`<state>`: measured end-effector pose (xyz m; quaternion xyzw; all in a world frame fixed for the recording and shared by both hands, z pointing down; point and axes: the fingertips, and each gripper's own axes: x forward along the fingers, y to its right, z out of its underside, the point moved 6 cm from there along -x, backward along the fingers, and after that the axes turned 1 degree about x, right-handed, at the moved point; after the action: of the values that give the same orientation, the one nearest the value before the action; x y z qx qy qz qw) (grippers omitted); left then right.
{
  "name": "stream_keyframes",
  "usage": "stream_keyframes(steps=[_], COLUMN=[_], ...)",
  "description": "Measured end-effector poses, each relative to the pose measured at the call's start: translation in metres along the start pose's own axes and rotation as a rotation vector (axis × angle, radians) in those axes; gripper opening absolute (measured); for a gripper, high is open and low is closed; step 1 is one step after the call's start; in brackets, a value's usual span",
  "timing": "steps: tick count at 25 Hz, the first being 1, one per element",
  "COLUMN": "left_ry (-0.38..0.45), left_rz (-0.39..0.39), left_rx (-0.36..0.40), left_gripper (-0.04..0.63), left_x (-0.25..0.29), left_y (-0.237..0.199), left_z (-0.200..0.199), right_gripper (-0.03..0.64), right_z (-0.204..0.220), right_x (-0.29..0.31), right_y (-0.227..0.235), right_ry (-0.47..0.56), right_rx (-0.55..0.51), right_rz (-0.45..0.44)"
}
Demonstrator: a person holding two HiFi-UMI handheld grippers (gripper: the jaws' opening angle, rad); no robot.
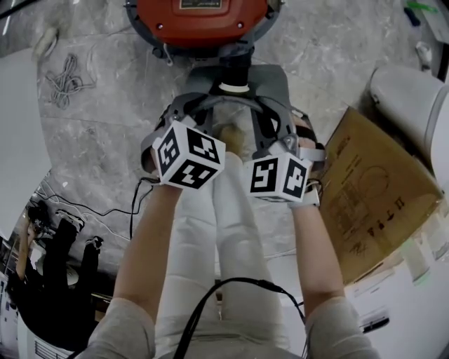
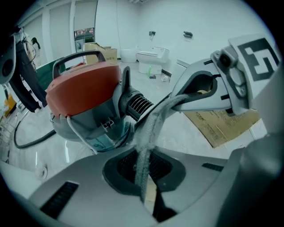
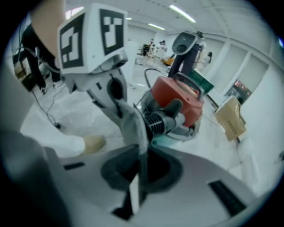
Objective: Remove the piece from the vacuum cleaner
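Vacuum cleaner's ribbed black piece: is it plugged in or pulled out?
In: the ribbed black piece sits joined to the front of the red vacuum cleaner, with no gap showing between them.

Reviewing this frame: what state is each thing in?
Vacuum cleaner: upright on floor, handle raised.
Ribbed piece: seated in the vacuum cleaner.
Left hand-held gripper: jaws together, tip by ribbed piece.
Right hand-held gripper: jaws together.
Cardboard box: lying flat on floor.
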<state>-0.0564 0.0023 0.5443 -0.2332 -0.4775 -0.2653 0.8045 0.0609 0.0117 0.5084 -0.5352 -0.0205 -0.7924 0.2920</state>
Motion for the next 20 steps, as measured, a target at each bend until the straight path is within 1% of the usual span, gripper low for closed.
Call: stream_keyframes(steps=[2, 6, 9, 11, 13, 15, 17, 18, 19, 20], left_ry=[-0.001, 0.008, 0.014, 0.017, 0.019, 0.017, 0.013, 0.016, 0.023, 0.035], left_rz=[-0.02, -0.032, -0.038, -0.051, -0.072, -0.094, -0.106, -0.106, -0.1, -0.087], left_rx=[0.025, 0.023, 0.041, 0.066, 0.108, 0.156, 0.186, 0.184, 0.165, 0.128], left_gripper=[0.032, 0.032, 0.032, 0.032, 0.032, 0.032, 0.032, 0.032, 0.032, 0.032], left_x=[-0.006, -0.015, -0.022, -0.026, -0.028, -0.027, -0.026, -0.025, -0.024, -0.022], left_y=[0.007, 0.012, 0.014, 0.014, 0.016, 0.017, 0.018, 0.017, 0.017, 0.016], left_z=[-0.001, -0.004, -0.009, -0.011, -0.013, -0.013, -0.012, -0.011, -0.009, -0.007], right_gripper=[0.026, 0.026, 0.026, 0.026, 0.026, 0.026, 0.026, 0.026, 0.026, 0.026], right_z=[0.005, 0.013, 0.018, 0.021, 0.024, 0.028, 0.03, 0.031, 0.031, 0.029], right_x=[0.003, 0.011, 0.017, 0.019, 0.021, 0.024, 0.027, 0.028, 0.028, 0.026], right_y=[0.003, 0.008, 0.007, 0.007, 0.007, 0.006, 0.007, 0.007, 0.008, 0.008], right_ry=[0.026, 0.077, 0.102, 0.121, 0.138, 0.156, 0.174, 0.177, 0.173, 0.16], right_rx=[0.082, 0.278, 0.386, 0.485, 0.579, 0.685, 0.789, 0.821, 0.831, 0.808], right_rz=[-0.015, -0.057, -0.072, -0.088, -0.112, -0.155, -0.201, -0.217, -0.222, -0.214])
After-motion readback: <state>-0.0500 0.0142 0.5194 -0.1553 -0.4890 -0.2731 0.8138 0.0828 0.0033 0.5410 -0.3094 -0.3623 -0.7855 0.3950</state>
